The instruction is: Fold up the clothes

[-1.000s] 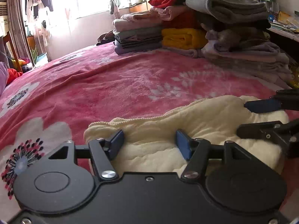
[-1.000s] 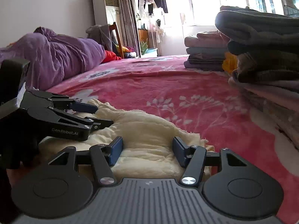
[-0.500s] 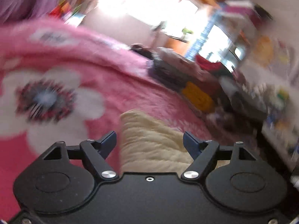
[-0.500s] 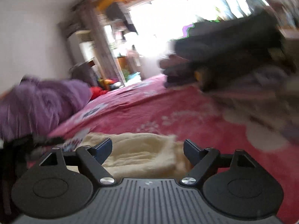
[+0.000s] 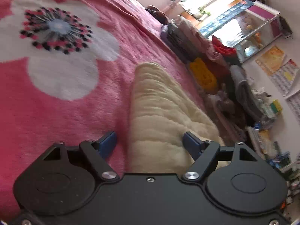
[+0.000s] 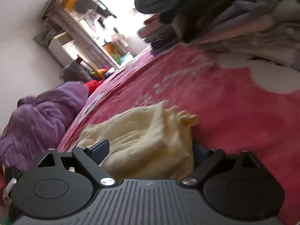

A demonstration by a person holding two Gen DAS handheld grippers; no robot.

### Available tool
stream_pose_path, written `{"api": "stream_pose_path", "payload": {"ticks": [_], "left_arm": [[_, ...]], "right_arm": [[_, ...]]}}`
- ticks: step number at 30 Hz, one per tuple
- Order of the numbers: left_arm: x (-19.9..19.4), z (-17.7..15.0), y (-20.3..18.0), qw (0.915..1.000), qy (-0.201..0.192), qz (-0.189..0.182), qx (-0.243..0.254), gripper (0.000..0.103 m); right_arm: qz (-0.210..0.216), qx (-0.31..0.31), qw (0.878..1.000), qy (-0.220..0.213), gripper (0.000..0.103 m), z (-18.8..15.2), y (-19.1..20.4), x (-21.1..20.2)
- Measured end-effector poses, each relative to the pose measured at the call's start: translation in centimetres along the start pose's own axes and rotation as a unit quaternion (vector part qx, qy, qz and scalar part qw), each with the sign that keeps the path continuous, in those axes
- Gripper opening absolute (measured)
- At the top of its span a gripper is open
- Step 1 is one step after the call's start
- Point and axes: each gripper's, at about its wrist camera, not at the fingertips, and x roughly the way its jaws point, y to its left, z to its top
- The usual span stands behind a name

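A folded cream fleece garment (image 5: pixel 159 108) lies on the pink flowered blanket (image 5: pixel 75 112). In the left wrist view my left gripper (image 5: pixel 150 142) is open and tilted. The garment's near end sits between its blue pads, close to the right pad (image 5: pixel 191 142), while the left pad rests over bare blanket. In the right wrist view the cream garment (image 6: pixel 146 142) bunches up between the wide-apart fingers of my right gripper (image 6: pixel 150 150), which is open. The cloth hides most of the right-hand pad. Neither gripper shows in the other's view.
Stacks of folded clothes (image 5: pixel 202 75) stand on the bed's far side, looming close in the right wrist view as grey folded clothes (image 6: pixel 225 15). Purple bedding (image 6: pixel 37 116) is heaped at the left. Shelves and a glass tank (image 5: pixel 253 33) line the wall.
Both grippers have swung and rolled to a tilt, and their jaws stand wider apart than a second ago. Each gripper has dropped out of the other's view. The garment looks narrower and more bunched.
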Motion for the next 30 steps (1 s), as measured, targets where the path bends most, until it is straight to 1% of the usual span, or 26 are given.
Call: {"api": "stream_pose_path", "payload": {"ticks": [1,2,4,6,7,8,10,11,13,16,21,23,24,25,26,27,28,29,30], "left_arm": [[0.4,-0.1,-0.1,1.0000,0.004,-0.005,0.006,0.076],[0.7,-0.2,-0.4,0.9998,0.006,-0.001,0.019,0.076],[1.4,-0.4,-0.5,0.9995,0.003,0.001,0.032,0.075],[1.5,-0.3,-0.2,0.9997,-0.002,-0.005,0.026,0.065],[1.6,-0.2,0.0,0.9997,-0.003,-0.008,0.022,0.063],[1.6,-0.1,0.1,0.9998,-0.004,-0.009,0.019,0.058],[1.4,0.0,0.2,0.9998,-0.006,-0.013,0.016,0.050],[1.2,0.1,0.0,0.9996,-0.006,-0.016,0.021,0.046],[0.9,0.3,-0.4,0.9991,-0.010,-0.023,0.034,0.042],[0.0,0.9,-0.4,0.9983,-0.024,-0.038,0.038,0.041],[-1.6,2.5,0.1,0.9950,-0.065,-0.067,0.034,0.041],[-2.1,3.2,0.6,0.9936,-0.077,-0.078,0.028,0.041],[-1.5,3.3,1.0,0.9958,-0.061,-0.064,0.021,0.045],[-1.0,3.4,1.4,0.9976,-0.046,-0.050,0.014,0.050],[-0.4,3.4,1.9,0.9990,-0.030,-0.034,0.006,0.061],[0.2,3.4,2.6,0.9998,-0.014,-0.015,-0.009,0.063],[0.3,3.2,3.2,0.9995,-0.016,-0.021,-0.019,0.063],[0.2,3.0,3.7,0.9991,-0.017,-0.025,-0.028,0.064],[0.1,3.0,3.7,0.9991,-0.013,-0.028,-0.030,0.064]], "right_arm": [[0.014,-0.004,1.000,0.011,0.085,-0.2,0.3,0.5],[0.009,-0.016,1.000,0.014,0.083,-0.4,0.6,0.9],[-0.002,-0.037,0.999,0.019,0.074,-0.8,1.1,1.6],[0.020,0.000,1.000,0.009,0.062,-0.6,0.5,1.6],[0.024,0.013,1.000,0.006,0.058,-0.4,0.3,1.6],[0.026,0.015,1.000,0.005,0.056,-0.4,0.4,1.6],[0.034,0.017,0.999,0.001,0.048,-0.4,0.7,1.6],[0.039,0.018,0.999,-0.003,0.046,-0.1,0.9,1.2],[0.048,0.016,0.999,-0.013,0.042,0.3,1.3,0.8],[0.068,0.011,0.997,-0.023,0.041,1.0,2.2,0.5],[0.102,-0.029,0.994,-0.040,0.041,2.2,4.2,0.9],[0.087,-0.042,0.995,-0.029,0.041,2.5,4.6,1.7],[0.071,-0.041,0.997,-0.011,0.042,2.4,4.4,2.5],[0.047,-0.026,0.998,0.025,0.049,2.3,3.7,3.8],[0.015,-0.001,0.998,0.058,0.053,2.0,2.8,5.0],[0.009,0.020,0.998,0.053,0.057,1.7,2.2,4.9],[0.023,0.043,0.998,0.035,0.059,1.8,1.9,4.3],[0.021,0.043,0.999,0.024,0.061,2.1,2.0,3.8],[0.012,0.031,0.999,0.017,0.069,2.2,2.1,3.6]]}}
